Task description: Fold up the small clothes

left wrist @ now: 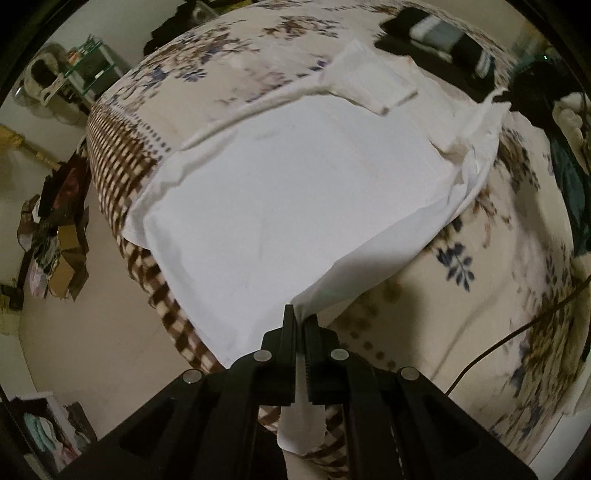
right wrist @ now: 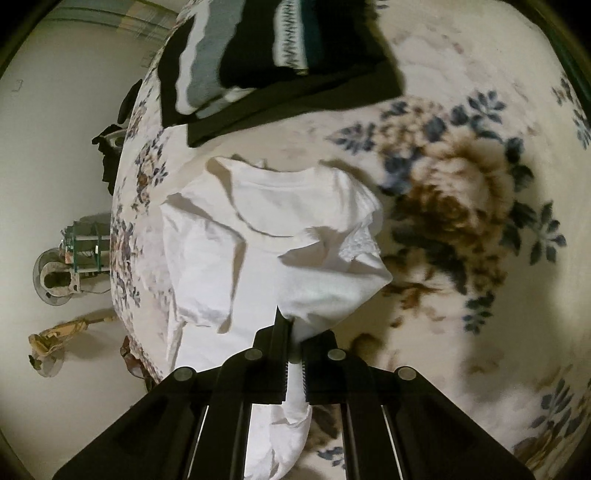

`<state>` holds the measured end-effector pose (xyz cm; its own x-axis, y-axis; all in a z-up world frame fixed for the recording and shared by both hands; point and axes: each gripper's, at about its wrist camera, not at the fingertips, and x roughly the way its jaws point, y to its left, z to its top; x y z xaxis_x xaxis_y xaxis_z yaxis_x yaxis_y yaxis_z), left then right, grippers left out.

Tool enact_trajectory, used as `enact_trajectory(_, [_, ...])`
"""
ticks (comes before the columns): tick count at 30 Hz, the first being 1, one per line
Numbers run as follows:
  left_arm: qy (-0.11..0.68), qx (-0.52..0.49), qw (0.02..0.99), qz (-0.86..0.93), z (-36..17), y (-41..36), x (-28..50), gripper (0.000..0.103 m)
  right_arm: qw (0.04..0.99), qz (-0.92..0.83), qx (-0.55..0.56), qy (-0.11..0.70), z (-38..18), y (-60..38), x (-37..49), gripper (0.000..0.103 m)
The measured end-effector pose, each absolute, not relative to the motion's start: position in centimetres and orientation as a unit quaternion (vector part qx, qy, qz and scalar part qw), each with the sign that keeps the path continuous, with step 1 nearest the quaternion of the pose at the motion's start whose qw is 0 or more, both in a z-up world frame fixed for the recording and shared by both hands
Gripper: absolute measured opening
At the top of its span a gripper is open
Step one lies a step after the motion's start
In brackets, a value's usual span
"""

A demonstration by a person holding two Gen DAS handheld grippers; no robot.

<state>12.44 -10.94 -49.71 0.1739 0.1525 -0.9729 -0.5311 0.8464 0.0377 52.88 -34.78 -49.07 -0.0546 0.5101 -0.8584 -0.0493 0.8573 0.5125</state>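
A small white T-shirt (left wrist: 295, 192) lies spread on a flowered bed cover (left wrist: 480, 314), partly lifted. My left gripper (left wrist: 300, 317) is shut on the shirt's near edge, and the cloth rises in a taut fold to its jaws. In the right wrist view the same white T-shirt (right wrist: 258, 236) shows its neckline and a crumpled sleeve. My right gripper (right wrist: 293, 325) is shut on a bunched fold of it near the sleeve, and cloth hangs down between the fingers.
Folded dark and striped clothes (right wrist: 280, 55) are stacked on the bed beyond the shirt, and the same dark stack (left wrist: 439, 33) appears at the far end. A brown checked blanket edge (left wrist: 122, 155) hangs over the bedside. Clutter (left wrist: 55, 236) lies on the floor. A black cable (left wrist: 517, 332) crosses the cover.
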Motion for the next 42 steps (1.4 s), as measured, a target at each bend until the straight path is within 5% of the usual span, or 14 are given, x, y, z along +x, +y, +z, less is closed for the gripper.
enact_trajectory(15, [0.590, -0.180, 0.755, 0.222, -50.4, 3.0, 13.6, 0.001, 0.695, 0.208, 0.129, 0.676, -44.5, -21.6, 55.3, 0.005])
enact_trajectory(42, [0.624, -0.236, 0.716, 0.204, -59.8, 17.7, 16.1, 0.001, 0.698, 0.131, -0.002, 0.704, -53.3, -0.3, 58.9, 0.005])
